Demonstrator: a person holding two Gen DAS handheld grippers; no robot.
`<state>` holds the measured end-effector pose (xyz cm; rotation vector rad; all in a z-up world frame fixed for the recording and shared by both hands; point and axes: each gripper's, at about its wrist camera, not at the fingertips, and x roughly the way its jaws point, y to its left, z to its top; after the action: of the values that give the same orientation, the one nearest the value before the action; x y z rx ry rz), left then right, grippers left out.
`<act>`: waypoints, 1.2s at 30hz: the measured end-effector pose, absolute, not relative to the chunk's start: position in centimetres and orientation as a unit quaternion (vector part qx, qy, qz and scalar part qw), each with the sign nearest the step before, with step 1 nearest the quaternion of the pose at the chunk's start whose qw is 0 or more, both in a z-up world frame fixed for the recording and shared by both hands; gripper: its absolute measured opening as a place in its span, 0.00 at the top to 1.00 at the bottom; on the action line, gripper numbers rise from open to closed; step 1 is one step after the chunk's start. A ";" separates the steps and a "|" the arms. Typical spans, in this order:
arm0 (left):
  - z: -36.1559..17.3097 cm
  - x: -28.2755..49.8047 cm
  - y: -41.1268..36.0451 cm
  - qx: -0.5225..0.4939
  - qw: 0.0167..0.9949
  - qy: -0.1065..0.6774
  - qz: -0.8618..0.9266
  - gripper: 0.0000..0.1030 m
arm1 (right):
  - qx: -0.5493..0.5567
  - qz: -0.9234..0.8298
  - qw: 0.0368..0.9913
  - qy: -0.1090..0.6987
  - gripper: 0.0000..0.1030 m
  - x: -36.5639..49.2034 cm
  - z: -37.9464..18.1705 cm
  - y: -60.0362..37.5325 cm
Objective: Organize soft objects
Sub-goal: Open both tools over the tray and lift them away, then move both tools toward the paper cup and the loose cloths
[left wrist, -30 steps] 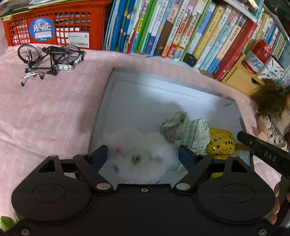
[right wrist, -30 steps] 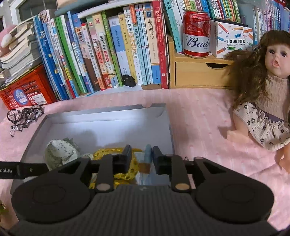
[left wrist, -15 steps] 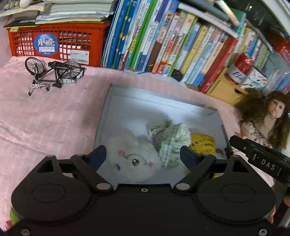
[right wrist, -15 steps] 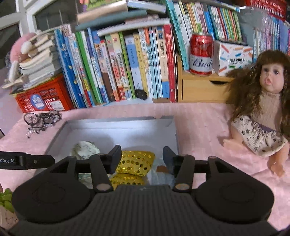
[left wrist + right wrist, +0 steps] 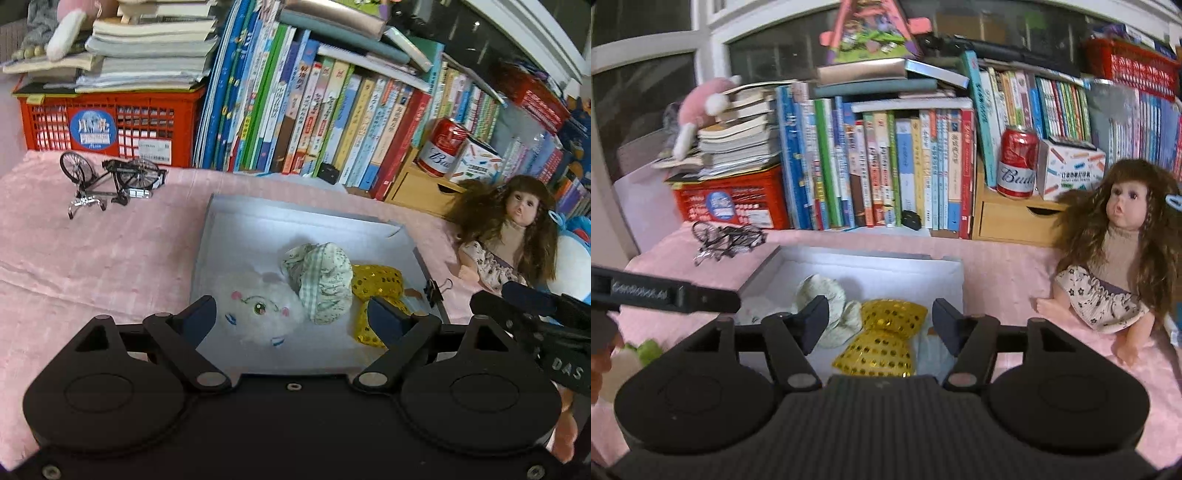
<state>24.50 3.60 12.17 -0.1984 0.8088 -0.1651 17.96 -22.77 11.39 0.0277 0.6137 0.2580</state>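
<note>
Your left gripper (image 5: 291, 319) is spread wide, holding nothing; white plush (image 5: 258, 308) and green-patterned cloth bundle (image 5: 323, 282) sit between and just beyond its fingers, inside the grey box (image 5: 258, 225). Your right gripper (image 5: 881, 319) is also spread and empty, gold sequin pouch (image 5: 882, 341) lying between its fingers in the same box. Near edge of box hidden behind both gripper bodies. Doll (image 5: 1115, 254) sits right of box on the pink cloth (image 5: 92, 251)

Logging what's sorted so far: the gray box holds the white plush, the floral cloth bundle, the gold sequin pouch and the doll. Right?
Not quite. The doll sits outside the gray box, on the pink cloth, as the left wrist view shows. The white plush, floral cloth bundle and gold sequin pouch are inside.
</note>
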 end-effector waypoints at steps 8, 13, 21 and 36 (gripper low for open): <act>12.7 20.8 3.3 -0.079 0.920 0.370 -0.099 0.14 | -0.008 0.152 0.951 0.269 0.24 13.6 12.4 -22.4; 13.0 18.4 3.3 -0.064 0.927 0.354 -0.107 0.14 | -0.017 0.162 0.954 0.251 0.23 11.4 12.7 -22.1; 13.7 14.1 3.9 -0.055 0.938 0.318 -0.125 0.11 | -0.027 0.184 0.956 0.229 0.21 8.1 12.8 -21.5; 12.5 6.0 6.1 -0.034 0.954 0.271 -0.128 0.09 | -0.067 0.232 0.949 0.202 0.18 3.5 11.4 -17.9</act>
<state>5.96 6.09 12.52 -0.0691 0.5496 -0.2607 3.49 -17.86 11.39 -0.1366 0.4112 0.4715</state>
